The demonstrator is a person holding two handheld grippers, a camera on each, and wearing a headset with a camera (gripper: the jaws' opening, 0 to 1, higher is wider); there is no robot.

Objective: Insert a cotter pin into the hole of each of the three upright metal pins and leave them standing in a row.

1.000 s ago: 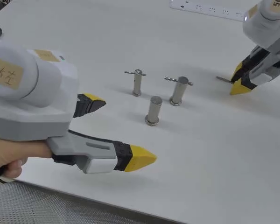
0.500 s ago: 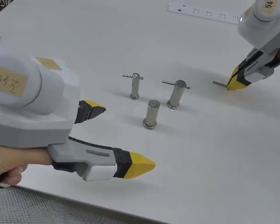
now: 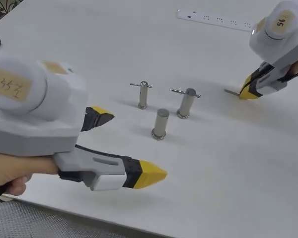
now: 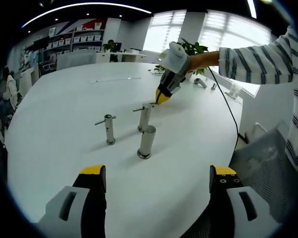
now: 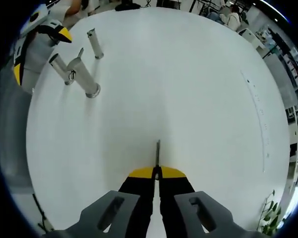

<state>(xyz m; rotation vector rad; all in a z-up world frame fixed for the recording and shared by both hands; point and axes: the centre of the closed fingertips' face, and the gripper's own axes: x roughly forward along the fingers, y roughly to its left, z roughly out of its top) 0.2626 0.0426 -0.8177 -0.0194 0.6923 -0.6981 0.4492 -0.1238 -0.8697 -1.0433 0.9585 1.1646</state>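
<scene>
Three upright metal pins stand close together on the white table (image 3: 228, 163). The far left pin (image 3: 143, 95) and the far right pin (image 3: 186, 103) each carry a cotter pin through the top. The near pin (image 3: 160, 124) has none. My right gripper (image 3: 247, 91) is down at the table surface right of the group, shut on a loose cotter pin (image 3: 232, 91) that sticks out ahead of its tips (image 5: 158, 150). My left gripper (image 3: 126, 145) hovers open in front of the pins, nothing between its fingers; the near pin (image 4: 147, 142) lies ahead of its jaws.
A white power strip (image 3: 213, 19) lies at the table's far edge. A striped sleeve (image 4: 258, 54) reaches in behind the right gripper (image 4: 164, 94). The table's near edge runs under my left hand (image 3: 10, 173). Chairs and shelves stand beyond the table.
The right gripper's jaws, slightly apart a second ago, have shut on the loose cotter pin at the table. The left gripper has held its place; the head camera drifted a little.
</scene>
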